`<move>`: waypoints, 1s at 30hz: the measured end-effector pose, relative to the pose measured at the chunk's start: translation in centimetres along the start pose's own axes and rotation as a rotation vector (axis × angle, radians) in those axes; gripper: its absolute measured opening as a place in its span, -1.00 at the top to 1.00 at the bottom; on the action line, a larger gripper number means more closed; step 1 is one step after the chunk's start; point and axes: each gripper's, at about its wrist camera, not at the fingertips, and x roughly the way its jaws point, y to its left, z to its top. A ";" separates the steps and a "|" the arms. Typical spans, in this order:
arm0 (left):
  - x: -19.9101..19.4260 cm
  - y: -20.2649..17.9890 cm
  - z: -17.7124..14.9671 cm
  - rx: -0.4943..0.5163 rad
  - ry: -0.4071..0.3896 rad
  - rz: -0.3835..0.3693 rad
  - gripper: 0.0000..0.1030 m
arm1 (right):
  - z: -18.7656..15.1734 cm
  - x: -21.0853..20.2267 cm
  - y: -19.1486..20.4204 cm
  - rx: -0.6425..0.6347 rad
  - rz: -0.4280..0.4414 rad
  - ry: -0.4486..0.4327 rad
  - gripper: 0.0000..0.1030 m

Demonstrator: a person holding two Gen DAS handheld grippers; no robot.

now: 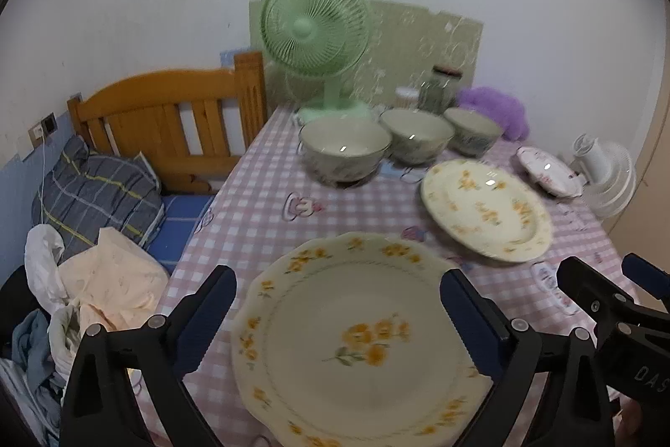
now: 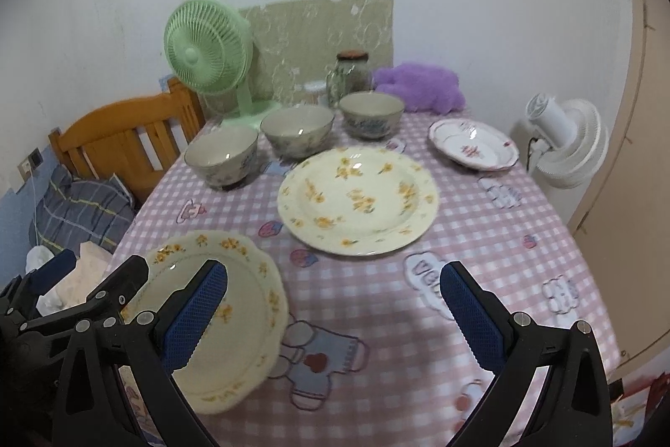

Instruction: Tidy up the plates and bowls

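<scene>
Left gripper (image 1: pixel 339 304) spread wide, scalloped yellow-flower plate (image 1: pixel 356 342) between pads, ungripped. Right gripper (image 2: pixel 333 304) spread, empty, plate at its left. Pinch rim squarely; lift level.

A home bedroom, it seems: wooden bed (image 1: pixel 176 120) with pillow (image 1: pixel 100 191) beside a table (image 2: pixel 377 300) under checked cloth.
</scene>
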 end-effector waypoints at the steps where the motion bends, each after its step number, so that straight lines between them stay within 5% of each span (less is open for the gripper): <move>1: 0.7 0.4 0.0 0.004 0.016 0.002 -0.86 | 0.0 0.8 0.5 0.000 0.004 0.017 -0.94; 18: 10.0 4.1 -2.7 0.045 0.262 -0.057 -0.54 | -3.8 12.4 5.4 0.029 -0.005 0.314 -0.51; 30: 10.6 4.5 -2.7 0.051 0.316 -0.137 -0.37 | -3.8 13.5 6.4 0.055 -0.029 0.362 -0.36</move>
